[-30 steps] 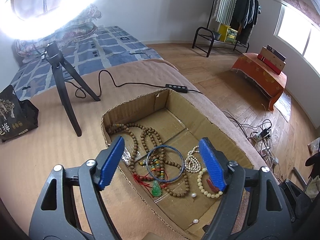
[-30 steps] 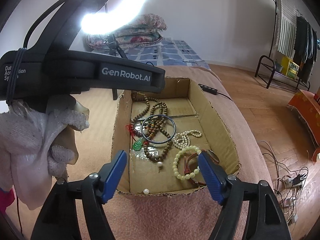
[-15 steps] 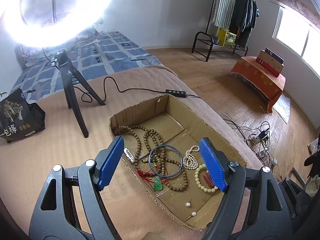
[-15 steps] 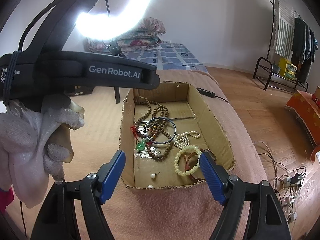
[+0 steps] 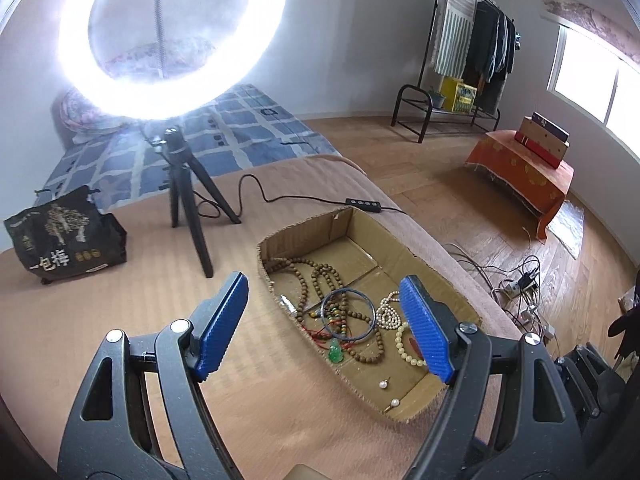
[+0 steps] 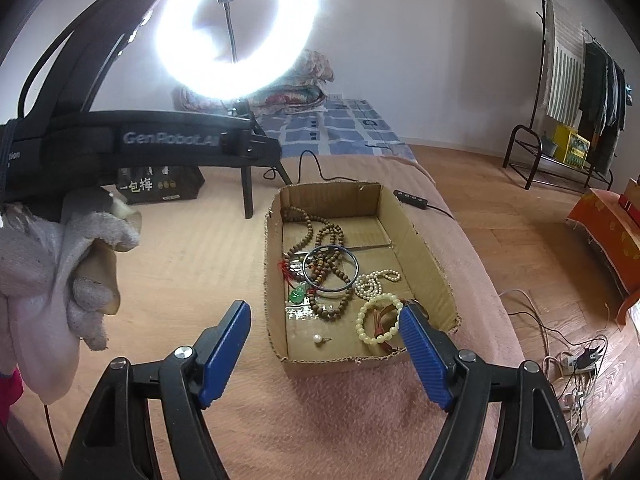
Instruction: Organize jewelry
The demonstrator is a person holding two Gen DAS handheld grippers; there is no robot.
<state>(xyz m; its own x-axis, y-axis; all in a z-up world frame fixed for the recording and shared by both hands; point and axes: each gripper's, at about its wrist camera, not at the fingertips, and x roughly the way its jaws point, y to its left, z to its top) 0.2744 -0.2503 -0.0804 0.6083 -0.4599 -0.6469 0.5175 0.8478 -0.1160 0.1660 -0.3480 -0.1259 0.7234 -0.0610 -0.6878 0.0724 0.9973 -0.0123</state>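
Observation:
A shallow cardboard box lies on the pink-brown bedcover and holds the jewelry. In it lie long brown bead strands, a dark bangle, a green pendant, a white pearl string, a cream bead bracelet and loose pearl pieces. My left gripper is open and empty above the box's near side. My right gripper is open and empty, in front of the box.
A ring light on a black tripod stands behind the box, its cable and remote alongside. A black printed bag sits at the left. The gloved hand holding the left gripper fills the right view's left side.
Both grippers have pulled back and up from the box, so it looks smaller and farther. The ring light has come fully into view. The jewelry has not moved.

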